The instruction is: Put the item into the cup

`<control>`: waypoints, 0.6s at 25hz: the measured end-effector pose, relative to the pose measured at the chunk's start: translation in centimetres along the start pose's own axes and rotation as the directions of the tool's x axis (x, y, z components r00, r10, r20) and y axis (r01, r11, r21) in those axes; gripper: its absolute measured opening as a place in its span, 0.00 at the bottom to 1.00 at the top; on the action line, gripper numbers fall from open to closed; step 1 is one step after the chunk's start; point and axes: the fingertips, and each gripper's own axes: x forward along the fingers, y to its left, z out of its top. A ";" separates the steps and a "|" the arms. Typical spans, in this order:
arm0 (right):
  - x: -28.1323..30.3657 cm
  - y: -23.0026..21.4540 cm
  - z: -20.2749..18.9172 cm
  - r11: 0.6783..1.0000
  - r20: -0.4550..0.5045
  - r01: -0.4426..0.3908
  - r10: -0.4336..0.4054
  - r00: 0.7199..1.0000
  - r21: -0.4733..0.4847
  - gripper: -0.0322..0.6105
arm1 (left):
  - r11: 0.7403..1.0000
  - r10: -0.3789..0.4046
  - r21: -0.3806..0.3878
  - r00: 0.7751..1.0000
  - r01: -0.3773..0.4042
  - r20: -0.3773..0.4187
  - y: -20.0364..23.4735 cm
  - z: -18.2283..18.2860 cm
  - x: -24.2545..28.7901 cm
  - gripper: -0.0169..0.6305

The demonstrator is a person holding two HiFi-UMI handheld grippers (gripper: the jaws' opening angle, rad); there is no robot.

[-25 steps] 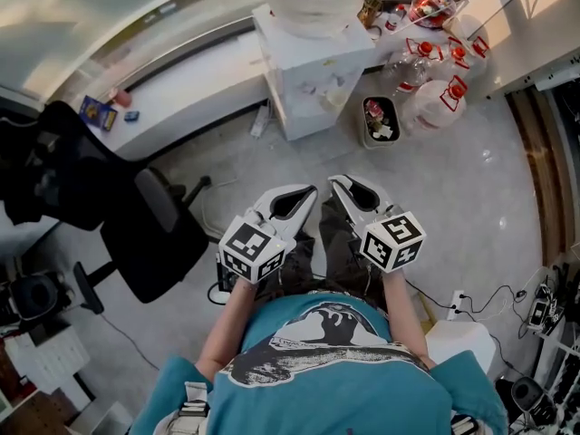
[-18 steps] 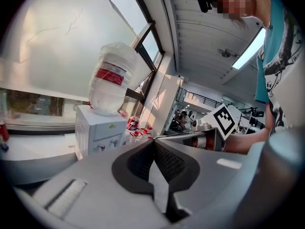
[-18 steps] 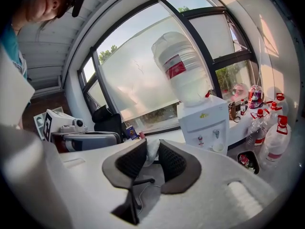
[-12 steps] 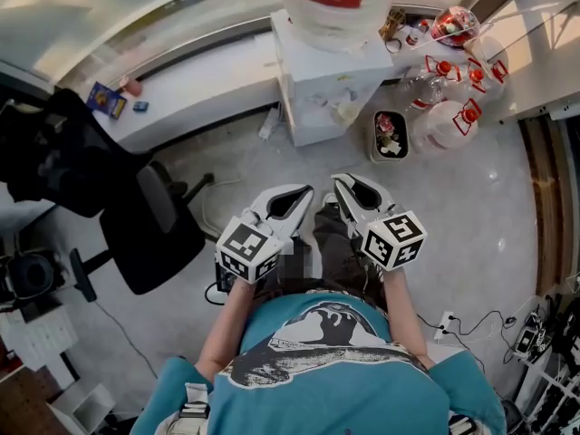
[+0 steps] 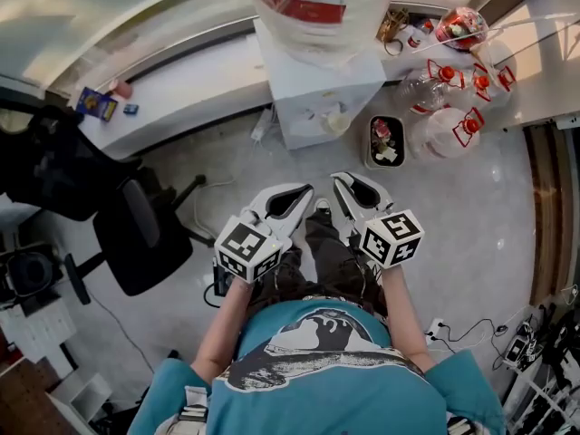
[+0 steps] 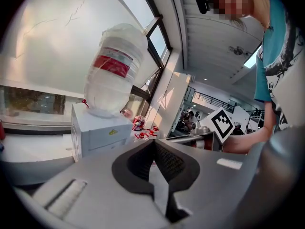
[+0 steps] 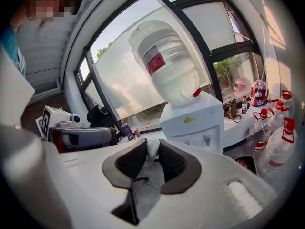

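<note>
**Two grippers up, one item pinched**

Here is the count. There are two grippers, held side by side in front of the person, who stands over a pale floor (image 5: 471, 216). The left gripper (image 5: 304, 191) and the right gripper (image 5: 338, 181) sit near each other with their tips angled slightly together. Each carries one marker cube, so that makes two cubes (image 5: 249, 250).

Ahead there is one white dispenser (image 5: 322, 84) with one big bottle (image 5: 317, 7) upended on top. To its right stand at least three clear jugs (image 5: 449, 134) with red caps, clustered close together. One small bin (image 5: 385, 141) sits between the dispenser and the jugs. One dark chair (image 5: 136, 234) is off to the left.

Now to the jaws. In the left gripper view, the left gripper's dark pads (image 6: 164, 159) meet at the tip. They are clenched together with nothing between them.

The right gripper view tells another story. The right gripper's jaws stand partly apart, clamped on one small white crumpled item (image 7: 152, 149). The item is wedged between the two ribbed pads (image 7: 174, 163) up near the tips, and both pads press on it. A thin wire trails below it along the gripper body.

From the head view the item is too small to make out. It is up in the air in the right gripper, at about waist height and well short of the dispenser.
</note>
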 end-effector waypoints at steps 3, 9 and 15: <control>0.8 -2.4 -0.3 1.000 -0.018 0.003 -0.002 1.000 0.018 0.17 | 1.000 0.007 -0.006 1.000 -0.007 -0.013 0.8 0.0 1.8 0.04; 3.2 -7.1 -1.3 0.999 -0.056 0.005 -0.003 0.998 0.038 0.17 | 1.000 0.018 -0.013 0.999 -0.018 -0.039 2.5 -0.6 5.1 0.04; 6.7 -11.8 -2.7 0.999 -0.084 0.020 -0.017 0.996 0.038 0.17 | 0.999 0.022 -0.025 0.999 -0.023 -0.038 3.8 -1.3 7.9 0.04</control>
